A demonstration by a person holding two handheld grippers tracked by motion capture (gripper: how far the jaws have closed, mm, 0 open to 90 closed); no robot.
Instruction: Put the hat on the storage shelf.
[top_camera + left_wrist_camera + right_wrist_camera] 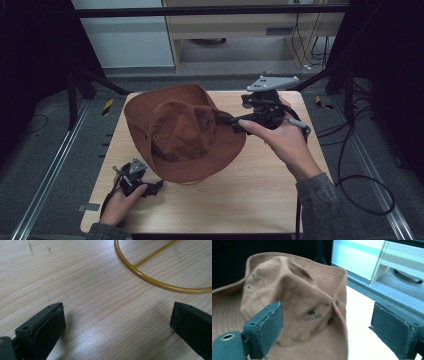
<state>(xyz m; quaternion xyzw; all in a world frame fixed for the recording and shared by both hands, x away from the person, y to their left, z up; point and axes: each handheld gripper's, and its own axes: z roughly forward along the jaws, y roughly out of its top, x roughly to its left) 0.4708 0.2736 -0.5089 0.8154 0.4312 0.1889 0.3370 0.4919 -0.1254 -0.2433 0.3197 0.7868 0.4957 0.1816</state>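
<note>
On table: brown hat covering yellow wire stand.

The place looked like a lab or a recording studio set up for tests, not a home. A small wooden counter stood alone on grey carpet, with metal rails running along the floor on its left and right. Black frame bars crossed overhead at the far side and slanted down past the counter's far corners. Yellow-and-black hazard tape marked the floor near the far left corner. Loose black cables lay coiled on the right, and more wires hung under a pale wooden desk at the far wall. The surroundings were dark.
</note>
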